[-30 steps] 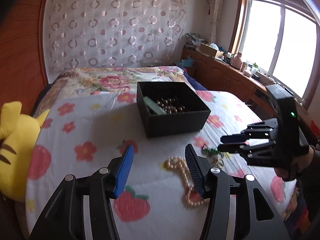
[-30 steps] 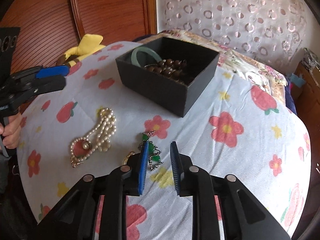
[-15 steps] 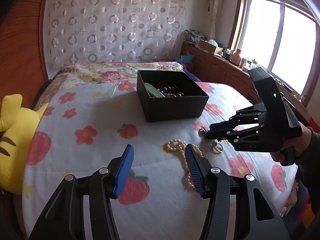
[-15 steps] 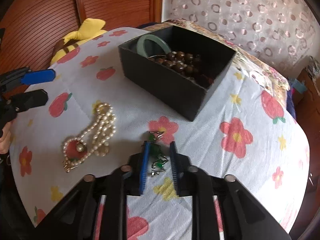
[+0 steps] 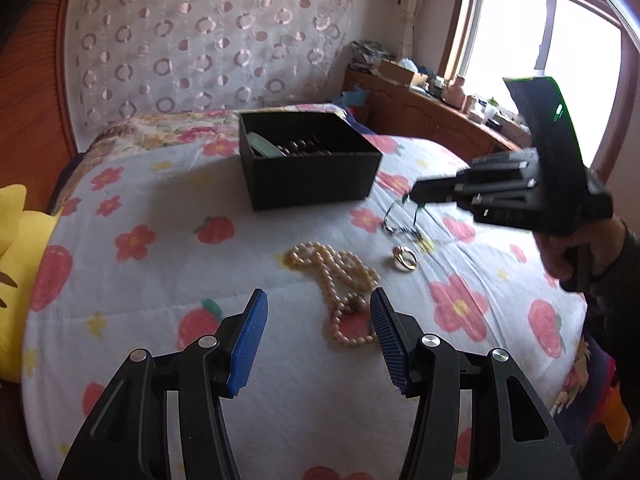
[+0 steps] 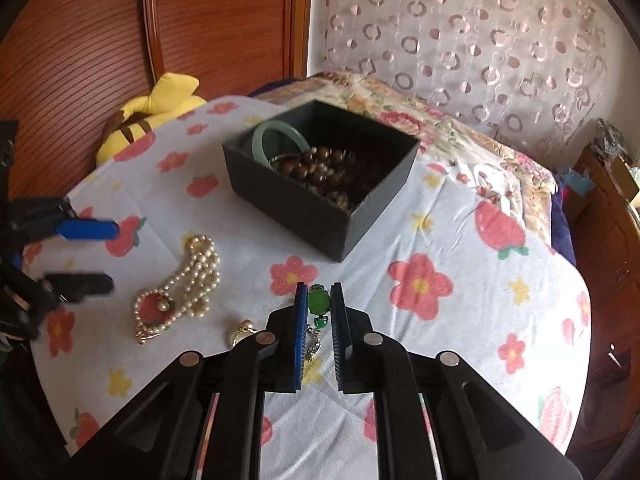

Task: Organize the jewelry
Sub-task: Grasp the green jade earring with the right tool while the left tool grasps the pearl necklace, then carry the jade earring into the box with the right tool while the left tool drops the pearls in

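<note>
My right gripper [image 6: 318, 304] is shut on a green-stone necklace [image 6: 318, 303] and holds it above the bedspread; its chain [image 5: 400, 220] hangs down to the bed in the left wrist view. A black box [image 6: 320, 176] with a jade bangle [image 6: 276, 140] and brown beads [image 6: 320, 164] stands just beyond. A pearl necklace [image 5: 340, 280] and a gold ring [image 5: 405, 258] lie on the bedspread. My left gripper [image 5: 318, 336] is open and empty, just short of the pearls. The right gripper also shows in the left wrist view [image 5: 416, 196].
A yellow plush toy [image 5: 16, 248] lies at the bed's left edge by the wooden headboard [image 6: 120, 40]. A patterned pillow [image 5: 200, 40] stands behind the box. A wooden cabinet [image 5: 432, 116] with clutter runs under the window on the right.
My right gripper has closed on the green-stone necklace and lifted it off the bedspread toward the box. My left gripper has moved a little closer to the pearls.
</note>
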Available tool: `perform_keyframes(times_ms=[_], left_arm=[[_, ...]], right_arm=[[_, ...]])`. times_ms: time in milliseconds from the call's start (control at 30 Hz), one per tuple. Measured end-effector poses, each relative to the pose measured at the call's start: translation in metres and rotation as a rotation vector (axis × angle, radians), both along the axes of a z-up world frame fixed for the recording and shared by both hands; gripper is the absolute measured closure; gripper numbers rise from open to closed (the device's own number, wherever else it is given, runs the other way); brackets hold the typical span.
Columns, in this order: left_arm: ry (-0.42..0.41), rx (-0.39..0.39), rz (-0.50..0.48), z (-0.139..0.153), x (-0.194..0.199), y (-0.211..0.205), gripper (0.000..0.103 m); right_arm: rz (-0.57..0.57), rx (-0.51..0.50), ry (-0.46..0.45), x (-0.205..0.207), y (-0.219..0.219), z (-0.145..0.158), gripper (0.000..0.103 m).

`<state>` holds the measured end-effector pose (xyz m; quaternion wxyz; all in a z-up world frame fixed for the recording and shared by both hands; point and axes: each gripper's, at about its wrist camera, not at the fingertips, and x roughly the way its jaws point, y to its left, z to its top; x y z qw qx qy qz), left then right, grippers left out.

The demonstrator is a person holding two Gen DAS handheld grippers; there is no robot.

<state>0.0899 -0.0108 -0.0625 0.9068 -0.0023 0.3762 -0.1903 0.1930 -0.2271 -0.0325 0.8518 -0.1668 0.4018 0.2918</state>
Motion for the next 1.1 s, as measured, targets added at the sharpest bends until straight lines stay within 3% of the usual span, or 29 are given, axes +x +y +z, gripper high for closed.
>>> perform_keyframes(times_ms=[33, 167, 433, 533, 767, 1100], left_arm=[[0.007, 0.009, -0.009, -0.002, 0.001, -0.003, 0.053], [0.049, 0.041, -0.043, -0.011, 0.007, -0.013, 0.079], [0.079, 0.101, -0.064, -0.024, 0.016, -0.027, 0.086], [0.068, 0.149, -0.067, -0.023, 0.017, -0.029, 0.099], [0.034, 0.129, -0.085, -0.015, 0.007, -0.027, 0.1], [-0.086, 0.076, -0.07, 0.036, 0.0, -0.021, 0.1]], right_arm=[[0.002, 0.003, -0.007, -0.002, -0.001, 0.003, 0.09], [0.011, 0.017, -0.026, -0.008, -0.003, 0.013, 0.09], [0.038, 0.028, -0.041, -0.019, 0.006, 0.019, 0.09], [0.046, 0.031, -0.046, -0.023, 0.008, 0.02, 0.09], [0.053, 0.039, -0.056, -0.028, 0.009, 0.024, 0.09], [0.06, 0.057, -0.09, -0.034, 0.008, 0.041, 0.09]])
